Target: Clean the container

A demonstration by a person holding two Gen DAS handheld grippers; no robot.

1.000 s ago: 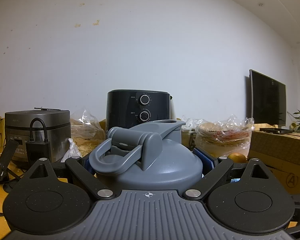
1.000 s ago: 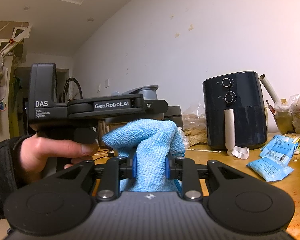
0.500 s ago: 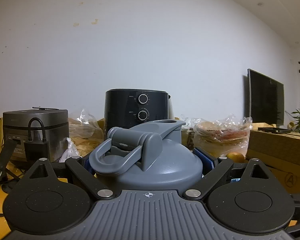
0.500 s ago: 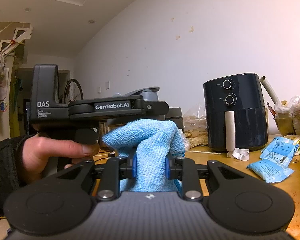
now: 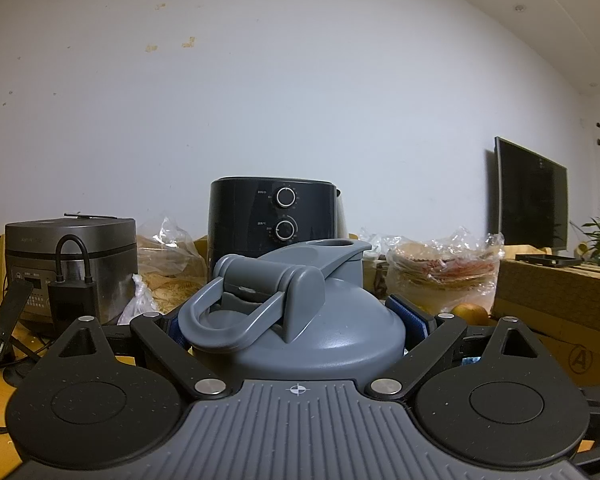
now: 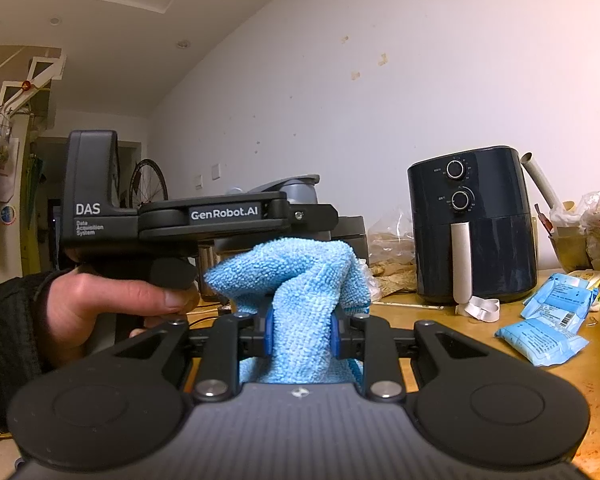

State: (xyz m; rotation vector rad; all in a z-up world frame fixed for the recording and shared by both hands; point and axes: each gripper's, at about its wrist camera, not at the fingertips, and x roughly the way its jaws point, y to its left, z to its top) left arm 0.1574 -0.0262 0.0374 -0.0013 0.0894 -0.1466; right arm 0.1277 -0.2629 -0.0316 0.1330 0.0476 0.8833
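Observation:
A grey container (image 5: 340,332) with a flip-cap lid and a loop handle fills the middle of the left wrist view. My left gripper (image 5: 294,320) is shut on it, a blue pad (image 5: 410,316) pressing on either side just below the lid. In the right wrist view my right gripper (image 6: 300,334) is shut on a bunched light blue cloth (image 6: 296,272). The cloth sticks up above the pads. Behind it, a hand (image 6: 112,304) holds the left tool, and the container's grey lid (image 6: 296,190) peeks over that tool. The container's body is hidden.
A dark air fryer (image 5: 272,216) (image 6: 472,220) stands by the wall, with a rice cooker (image 5: 72,256) to its left. Plastic food bags (image 5: 440,268), a cardboard box (image 5: 556,292) and a monitor (image 5: 532,196) are on the right. Blue packets (image 6: 548,328) lie on the wooden table (image 6: 580,380).

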